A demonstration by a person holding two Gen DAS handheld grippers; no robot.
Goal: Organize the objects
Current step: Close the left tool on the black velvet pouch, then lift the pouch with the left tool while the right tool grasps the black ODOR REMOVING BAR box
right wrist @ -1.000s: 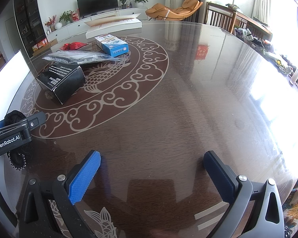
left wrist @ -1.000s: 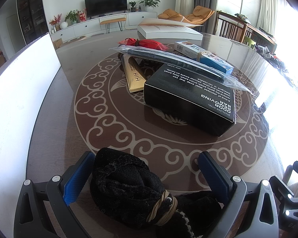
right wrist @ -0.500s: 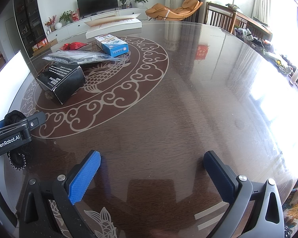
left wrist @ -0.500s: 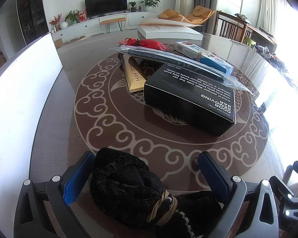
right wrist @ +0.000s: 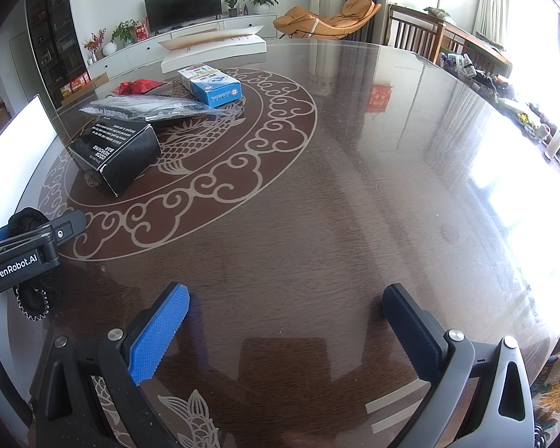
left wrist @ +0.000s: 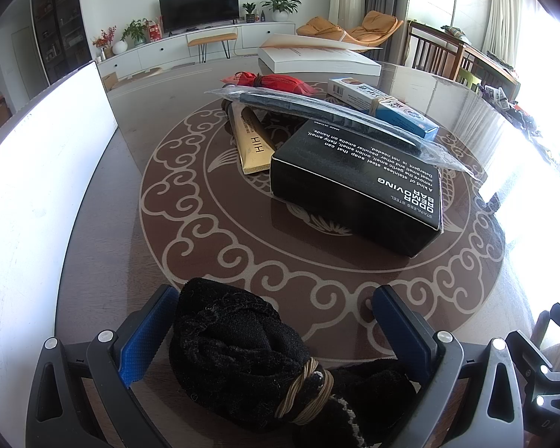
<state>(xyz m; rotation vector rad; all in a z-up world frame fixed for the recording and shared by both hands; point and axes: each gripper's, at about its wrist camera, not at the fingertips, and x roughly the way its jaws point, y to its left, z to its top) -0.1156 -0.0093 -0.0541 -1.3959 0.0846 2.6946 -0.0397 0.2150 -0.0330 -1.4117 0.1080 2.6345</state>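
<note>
My left gripper (left wrist: 276, 321) is open, its jaws wide on either side of a black rolled cloth bundle (left wrist: 239, 354) tied with a tan band, which lies on the round table. The bundle touches the left blue pad and sits apart from the right one. Ahead lie a black soap box (left wrist: 358, 190), a gold tube (left wrist: 252, 142), a plastic-wrapped dark item (left wrist: 328, 115), a blue-and-white box (left wrist: 384, 106) and a red pouch (left wrist: 276, 82). My right gripper (right wrist: 285, 313) is open and empty over bare table; the left gripper (right wrist: 22, 257) shows at its left.
A white panel (left wrist: 37, 186) stands along the table's left edge. A large white flat box (left wrist: 317, 58) lies at the far side. Wooden chairs (right wrist: 414, 37) stand at the far right rim. The table's right half (right wrist: 392, 171) holds nothing.
</note>
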